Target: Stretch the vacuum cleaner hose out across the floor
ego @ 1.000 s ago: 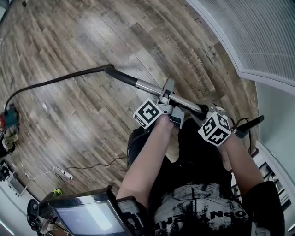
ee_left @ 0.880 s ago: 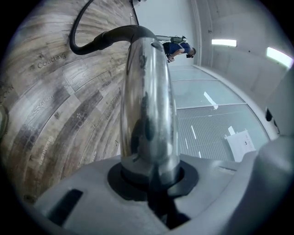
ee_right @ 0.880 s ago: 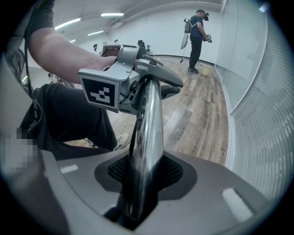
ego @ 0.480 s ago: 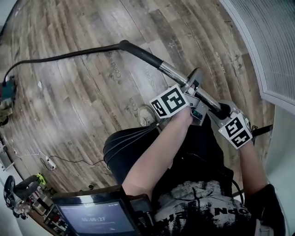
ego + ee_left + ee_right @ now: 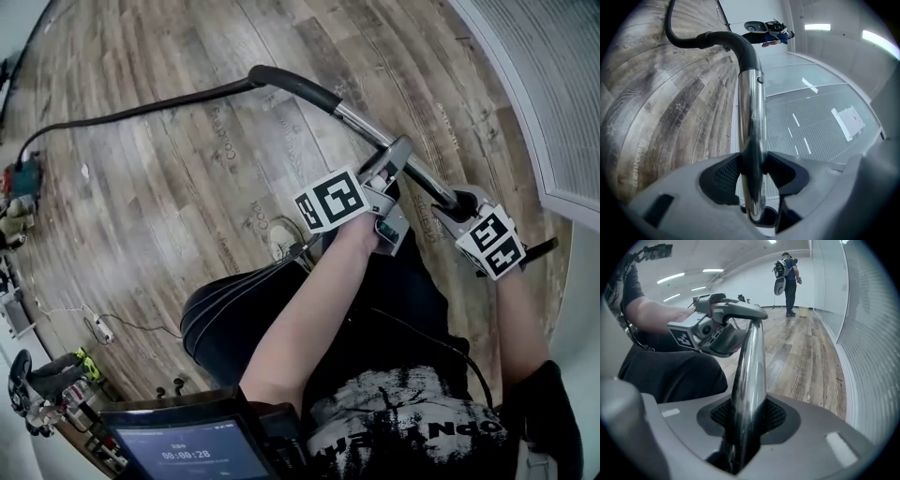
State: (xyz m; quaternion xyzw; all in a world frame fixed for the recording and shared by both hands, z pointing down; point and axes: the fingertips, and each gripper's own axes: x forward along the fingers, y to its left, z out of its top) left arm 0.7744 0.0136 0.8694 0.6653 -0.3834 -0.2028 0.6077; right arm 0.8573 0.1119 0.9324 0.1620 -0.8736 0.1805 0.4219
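Now left gripper (image 5: pixel 752 174) jaws just opening, loose around chrome wand tube (image 5: pixel 362 126). My right gripper (image 5: pixel 747 417) clamped on same tube, nearer its end. Black hose (image 5: pixel 141 112) trails from wand's curved grip leftward across wood floor (image 5: pixel 187 225).

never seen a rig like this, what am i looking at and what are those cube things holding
No robot here: a person holds a two-jaw gripper in each hand, and the marker cubes are part of them. The head view comes from a camera on the person's head, looking down at a brown wood-plank floor. The two gripper views come from cameras riding on each gripper, looking along its jaws. Across the floor runs a black vacuum cleaner hose, ending in a shiny metal tube. The right gripper is clamped on that tube. The left gripper has the tube between its jaws, but they have just been opening and look loose.
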